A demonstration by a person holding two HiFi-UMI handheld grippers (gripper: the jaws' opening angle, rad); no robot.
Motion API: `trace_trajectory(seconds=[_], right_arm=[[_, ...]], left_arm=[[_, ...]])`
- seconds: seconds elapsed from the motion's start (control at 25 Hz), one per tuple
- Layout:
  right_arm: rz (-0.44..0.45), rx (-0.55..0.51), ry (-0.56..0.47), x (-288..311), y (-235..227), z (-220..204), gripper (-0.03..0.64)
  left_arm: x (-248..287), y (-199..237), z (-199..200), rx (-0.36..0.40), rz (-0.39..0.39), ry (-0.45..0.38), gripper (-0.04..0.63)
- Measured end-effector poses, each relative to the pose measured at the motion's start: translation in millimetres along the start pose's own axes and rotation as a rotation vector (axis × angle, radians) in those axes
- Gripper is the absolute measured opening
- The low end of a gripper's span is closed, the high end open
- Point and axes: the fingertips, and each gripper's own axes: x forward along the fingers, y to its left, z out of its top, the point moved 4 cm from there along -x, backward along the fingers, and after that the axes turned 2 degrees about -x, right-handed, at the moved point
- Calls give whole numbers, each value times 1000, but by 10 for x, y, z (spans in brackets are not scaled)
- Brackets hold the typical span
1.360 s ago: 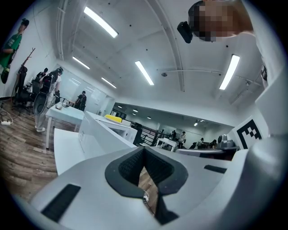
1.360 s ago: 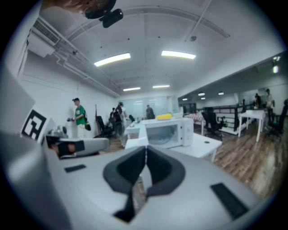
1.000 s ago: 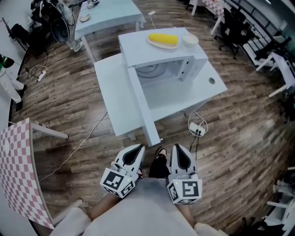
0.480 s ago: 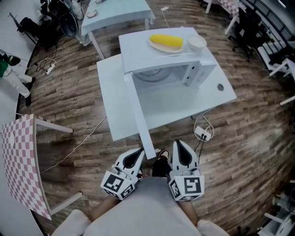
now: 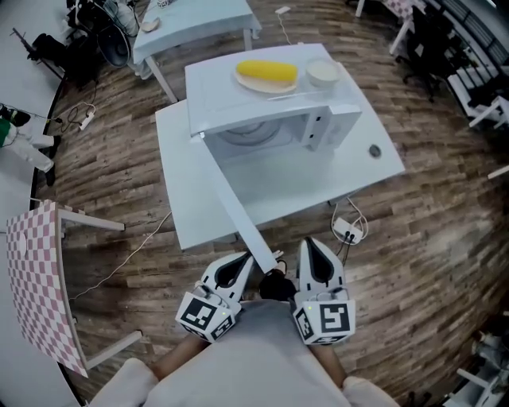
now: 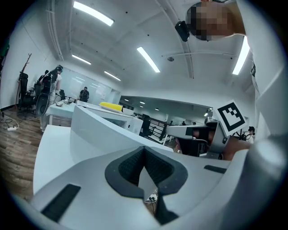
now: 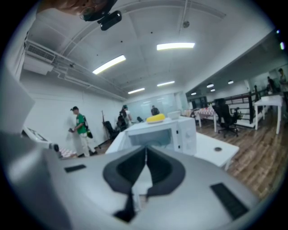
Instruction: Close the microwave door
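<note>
A white microwave (image 5: 270, 103) stands on a white table (image 5: 179, 183) with its door (image 5: 235, 207) swung wide open toward me. The door's free end lies just beside my left gripper (image 5: 243, 257), which is shut and holds nothing. My right gripper (image 5: 311, 245) is shut too, close to my body and a little right of the door's end. In the left gripper view the door (image 6: 103, 132) runs along just past the shut left gripper (image 6: 145, 152). The right gripper view looks over the shut right gripper (image 7: 146, 152) at the open microwave (image 7: 162, 132).
A plate with a yellow item (image 5: 267, 71) and a white bowl (image 5: 322, 73) rest on top of the microwave. A power strip (image 5: 343, 230) with cables lies on the wood floor by the table. A checkered table (image 5: 36, 286) stands at the left, and a second white table (image 5: 199, 20) behind.
The table and microwave have come closer in the head view. The open door's free end now reaches the left gripper's tip. Both grippers stay shut near my body.
</note>
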Motion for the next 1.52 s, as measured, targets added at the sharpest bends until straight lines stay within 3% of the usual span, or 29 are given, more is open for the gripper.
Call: trace_trajectory(seconds=[0.32, 0.76, 1.52], right_arm=[[6, -15, -28, -51, -414, 88, 23], [11, -8, -46, -82, -589, 151, 23], [-56, -10, -36, 201, -763, 234, 23]], left_arm=[[432, -179, 65, 41, 11, -49, 11], [817, -347, 111, 68, -7, -58, 11], [1413, -114, 266, 85, -34, -39, 11]])
